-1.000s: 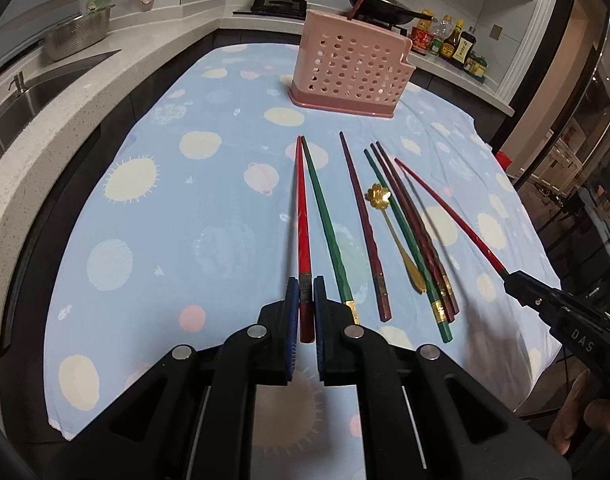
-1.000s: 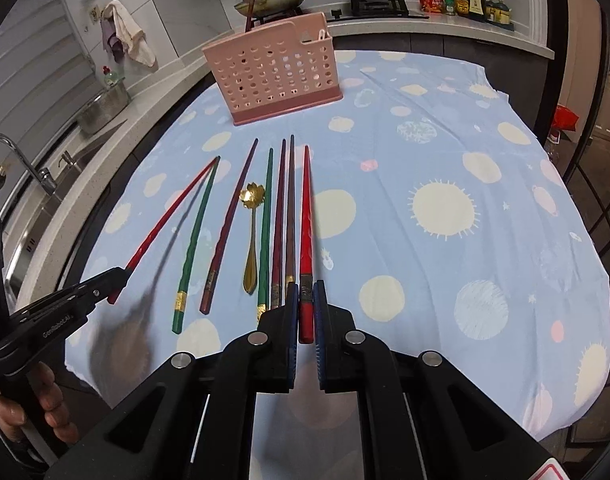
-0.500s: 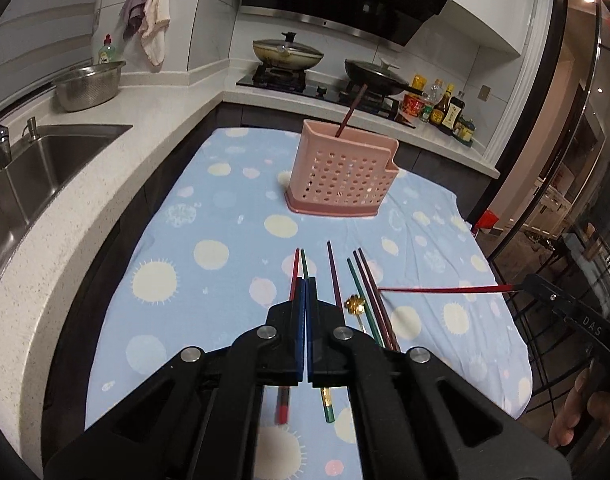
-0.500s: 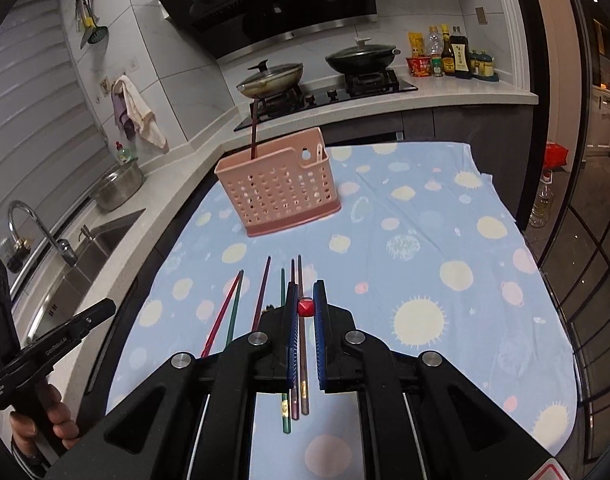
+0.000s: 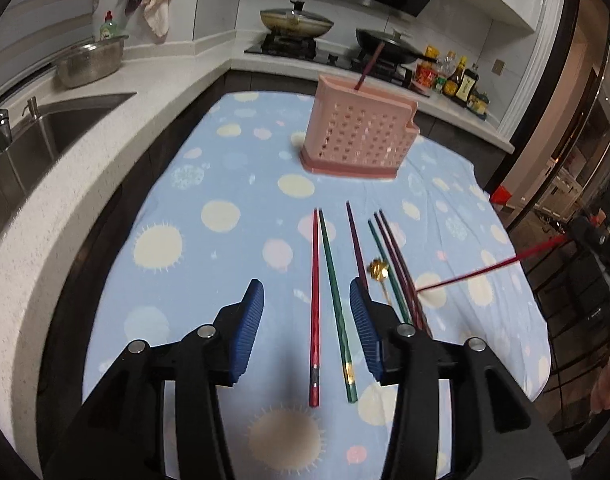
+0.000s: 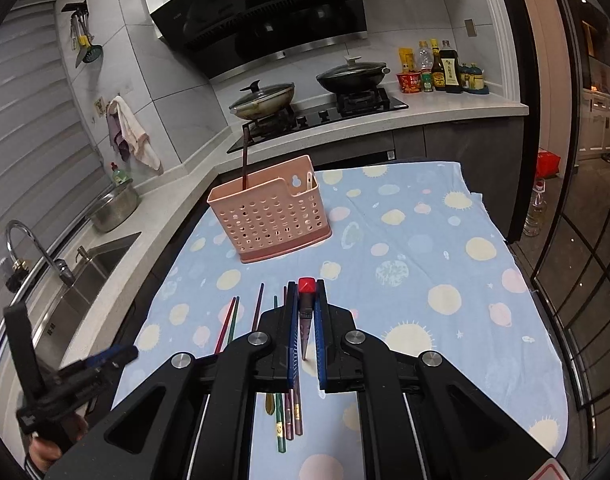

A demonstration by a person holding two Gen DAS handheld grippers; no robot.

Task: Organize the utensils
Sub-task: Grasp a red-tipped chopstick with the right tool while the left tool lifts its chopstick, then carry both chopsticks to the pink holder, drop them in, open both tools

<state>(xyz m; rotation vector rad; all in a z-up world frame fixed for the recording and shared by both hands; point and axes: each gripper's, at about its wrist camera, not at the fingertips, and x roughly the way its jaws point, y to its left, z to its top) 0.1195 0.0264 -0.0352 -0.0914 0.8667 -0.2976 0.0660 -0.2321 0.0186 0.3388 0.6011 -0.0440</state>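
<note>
My left gripper (image 5: 305,286) hovers over the blue dotted cloth with its jaws opening. Nothing is pressed between the pads. A red chopstick (image 5: 313,308) and a green chopstick (image 5: 337,308) lie flat on the cloth under the gap. To their right lie several more chopsticks and a gold spoon (image 5: 379,270). My right gripper (image 6: 306,292) is shut on another red chopstick (image 6: 306,285), held in the air with its tip slanting down toward the cloth. That chopstick (image 5: 477,272) shows at the right edge of the left wrist view. A pink perforated basket (image 6: 271,216) stands upright beyond, with one dark chopstick (image 6: 245,156) in it.
A counter with a sink (image 5: 45,140) and a steel bowl (image 5: 91,62) runs along the left. Behind the basket (image 5: 359,140) stand a stove with two pans and several bottles (image 6: 441,68). The cloth's right edge drops off toward a glass door.
The left gripper let go of the red chopstick on the cloth, rose, and spread its jaws. The right gripper lifted its red chopstick off the cloth and tilted it.
</note>
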